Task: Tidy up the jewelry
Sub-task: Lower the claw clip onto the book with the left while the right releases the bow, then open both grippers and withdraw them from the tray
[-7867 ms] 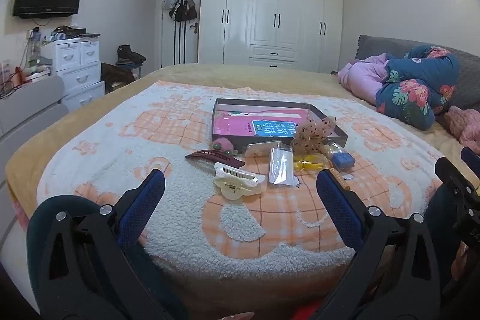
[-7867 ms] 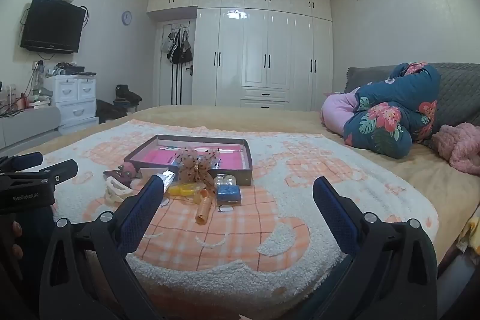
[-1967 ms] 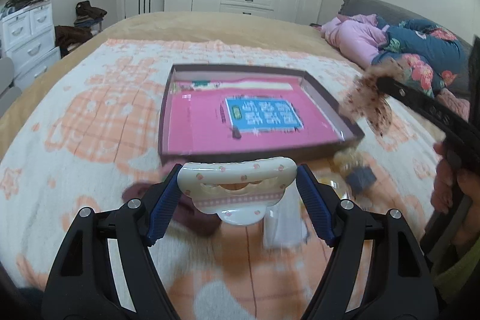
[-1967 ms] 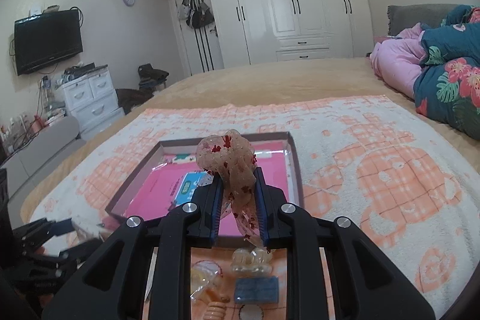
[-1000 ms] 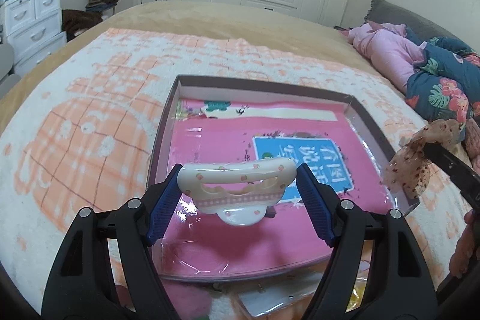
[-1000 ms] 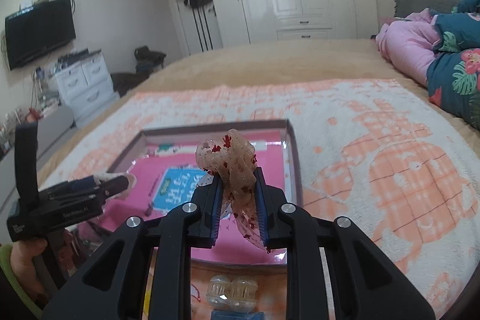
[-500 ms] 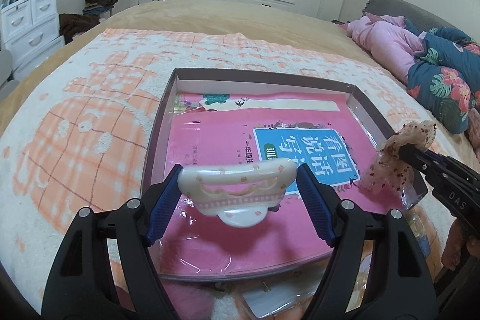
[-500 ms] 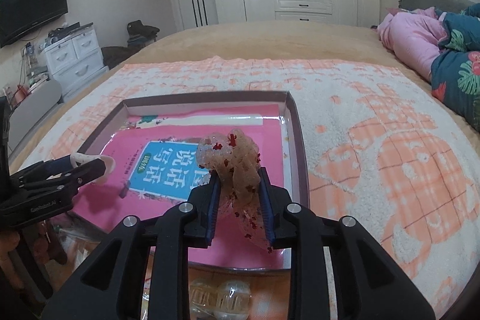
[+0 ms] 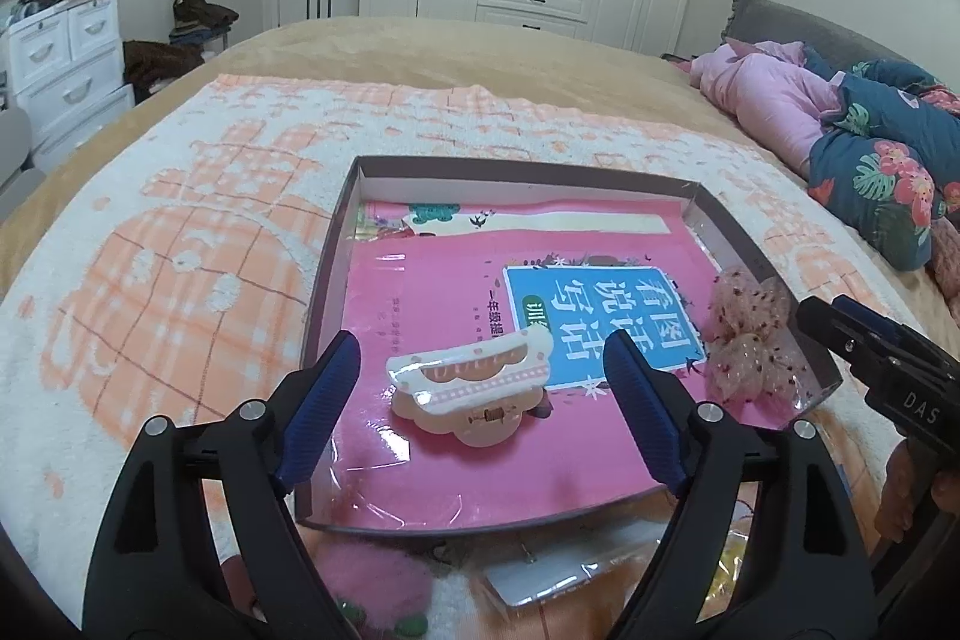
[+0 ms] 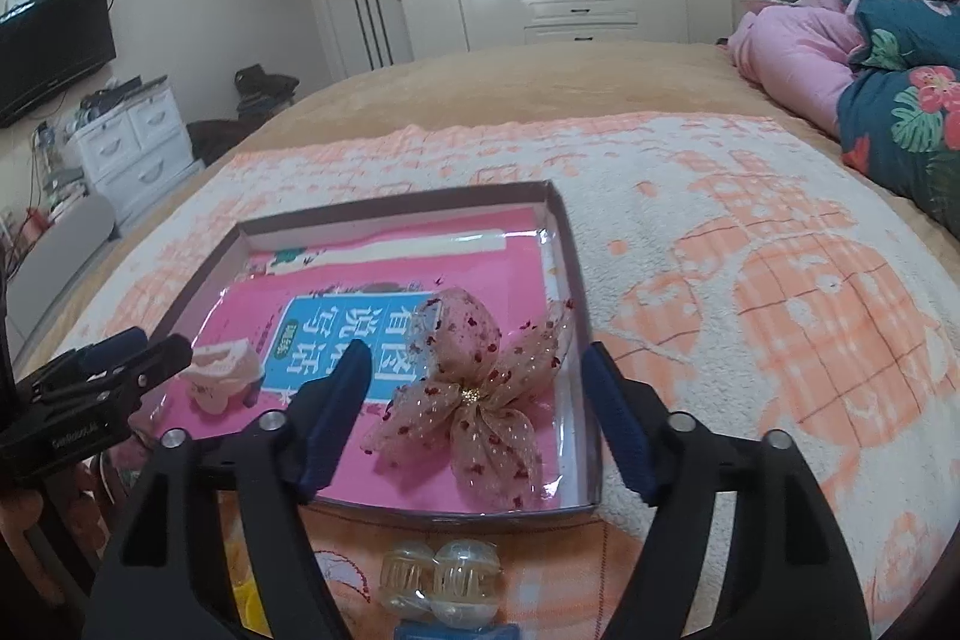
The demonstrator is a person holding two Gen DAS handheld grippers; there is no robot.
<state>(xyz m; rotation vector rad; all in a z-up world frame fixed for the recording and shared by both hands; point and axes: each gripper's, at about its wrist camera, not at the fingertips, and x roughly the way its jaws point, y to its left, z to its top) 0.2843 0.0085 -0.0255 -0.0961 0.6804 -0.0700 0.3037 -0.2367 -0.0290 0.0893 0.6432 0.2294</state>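
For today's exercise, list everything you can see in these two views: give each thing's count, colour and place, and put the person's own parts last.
Tray: one, dark-rimmed, on the blanket.
Booklet: one, pink, lining the tray.
Hair clip: one, cream, in the tray, left side.
Mesh bow: one, pink with red flecks, in the tray, right side.
Clear clip: one, on the blanket before the tray.
Blanket: one, orange-and-white, on the bed.
Left claw: open, its jaws having just opened.
Right claw: likewise.

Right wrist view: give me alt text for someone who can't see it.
A sheer pink bow lies in a shallow tray on a bed, between the open jaws of the right hand-held gripper, which have just been opening. A white hair claw sits at the tray's left.
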